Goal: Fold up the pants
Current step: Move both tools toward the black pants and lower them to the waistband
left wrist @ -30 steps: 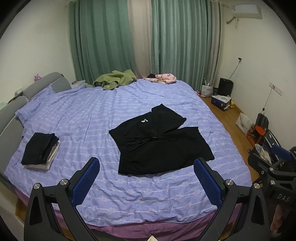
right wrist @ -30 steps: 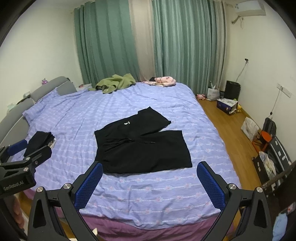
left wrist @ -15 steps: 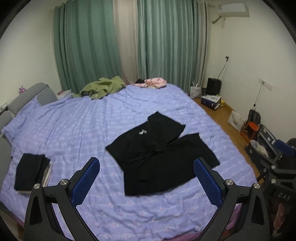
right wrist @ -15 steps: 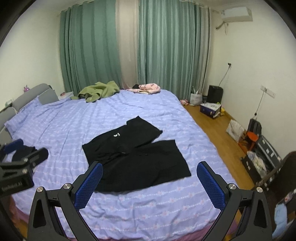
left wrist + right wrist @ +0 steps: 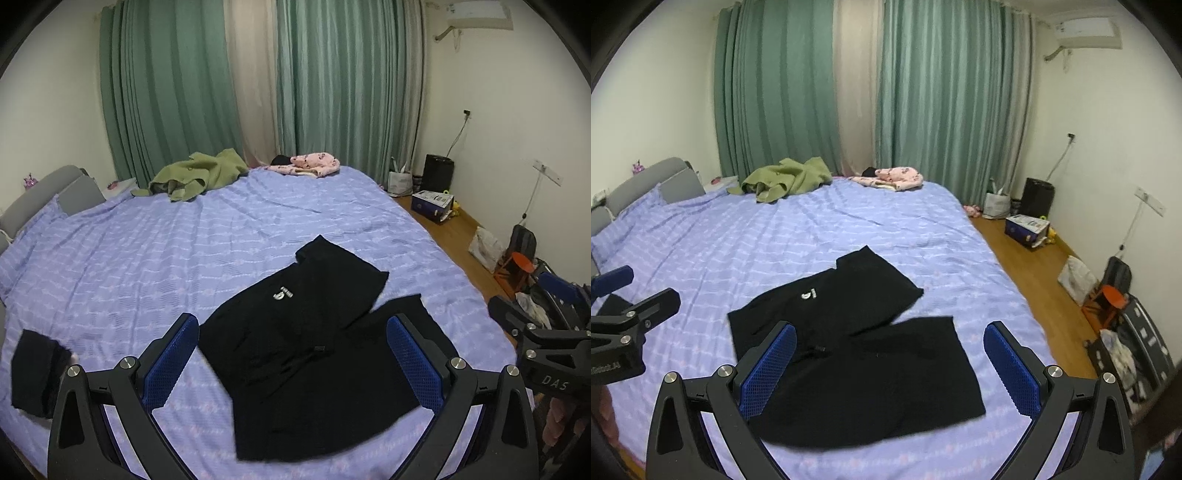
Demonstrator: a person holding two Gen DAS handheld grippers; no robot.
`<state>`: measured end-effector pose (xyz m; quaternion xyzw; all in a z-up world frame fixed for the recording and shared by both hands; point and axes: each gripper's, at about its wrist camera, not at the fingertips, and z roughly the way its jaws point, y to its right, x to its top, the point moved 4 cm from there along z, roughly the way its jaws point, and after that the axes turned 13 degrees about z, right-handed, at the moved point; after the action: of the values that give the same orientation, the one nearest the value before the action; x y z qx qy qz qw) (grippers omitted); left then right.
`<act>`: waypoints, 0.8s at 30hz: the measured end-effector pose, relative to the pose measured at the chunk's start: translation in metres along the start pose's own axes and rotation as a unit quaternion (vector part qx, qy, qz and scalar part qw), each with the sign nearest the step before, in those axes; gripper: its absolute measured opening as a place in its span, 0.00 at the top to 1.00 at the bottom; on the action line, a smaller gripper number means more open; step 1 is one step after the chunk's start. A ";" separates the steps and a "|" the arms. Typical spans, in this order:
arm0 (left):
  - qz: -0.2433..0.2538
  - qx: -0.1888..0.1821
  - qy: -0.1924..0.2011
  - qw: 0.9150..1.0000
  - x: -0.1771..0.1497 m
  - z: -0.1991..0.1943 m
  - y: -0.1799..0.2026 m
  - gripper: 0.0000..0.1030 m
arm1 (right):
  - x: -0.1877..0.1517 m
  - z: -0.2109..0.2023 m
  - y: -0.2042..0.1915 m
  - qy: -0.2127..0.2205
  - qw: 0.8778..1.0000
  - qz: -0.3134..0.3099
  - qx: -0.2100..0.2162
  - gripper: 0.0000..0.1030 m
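Black pants (image 5: pixel 306 347) (image 5: pixel 849 354) lie spread flat on the purple bed, legs fanned toward the right, a small white logo on the upper leg. My left gripper (image 5: pixel 293 363) hovers open above the near part of the pants, holding nothing. My right gripper (image 5: pixel 890 363) is open too, over the waist and lower leg, and empty. In the left wrist view the right gripper (image 5: pixel 550 332) shows at the right edge. In the right wrist view the left gripper (image 5: pixel 624 325) shows at the left edge.
A folded black garment pile (image 5: pixel 35 373) sits at the bed's near left. A green garment (image 5: pixel 195 175) and a pink one (image 5: pixel 306 166) lie at the far end by the curtains. The wooden floor on the right holds boxes (image 5: pixel 1027 225), bags and an orange stool (image 5: pixel 1110 295).
Both grippers have moved forward and lower over the bed, so the pants now sit between the fingers in each view. The pants have not moved. Both grippers stay open.
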<state>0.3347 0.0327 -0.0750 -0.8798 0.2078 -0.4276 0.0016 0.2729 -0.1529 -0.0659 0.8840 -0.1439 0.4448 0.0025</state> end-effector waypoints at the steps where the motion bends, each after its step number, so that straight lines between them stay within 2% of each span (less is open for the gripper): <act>1: -0.004 0.000 -0.005 1.000 0.007 0.021 0.002 0.00 | 0.005 0.019 0.002 -0.004 1.000 0.000 0.003 0.00; 9: -0.018 -0.005 -0.029 0.999 0.035 0.166 0.027 0.00 | 0.036 0.170 0.039 -0.040 0.999 0.023 0.015 0.01; 11: -0.011 0.000 -0.035 0.999 0.036 0.203 0.037 0.00 | 0.038 0.216 0.050 -0.055 0.998 0.036 0.023 0.06; 15: 0.015 0.010 -0.053 0.998 0.030 0.268 0.056 0.00 | 0.031 0.293 0.066 -0.094 0.994 0.044 0.029 0.13; 19: 0.023 0.007 -0.090 0.996 0.017 0.329 0.070 0.00 | 0.016 0.370 0.075 -0.138 0.988 0.053 0.033 0.22; 24: 0.026 0.015 -0.116 0.993 0.004 0.372 0.076 0.00 | -0.007 0.445 0.087 -0.192 0.978 0.077 0.028 0.34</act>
<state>0.5892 -0.1034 -0.3223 -0.9177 0.2225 -0.3252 0.0502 0.5962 -0.2933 -0.3507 0.9389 -0.1966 0.2696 -0.0845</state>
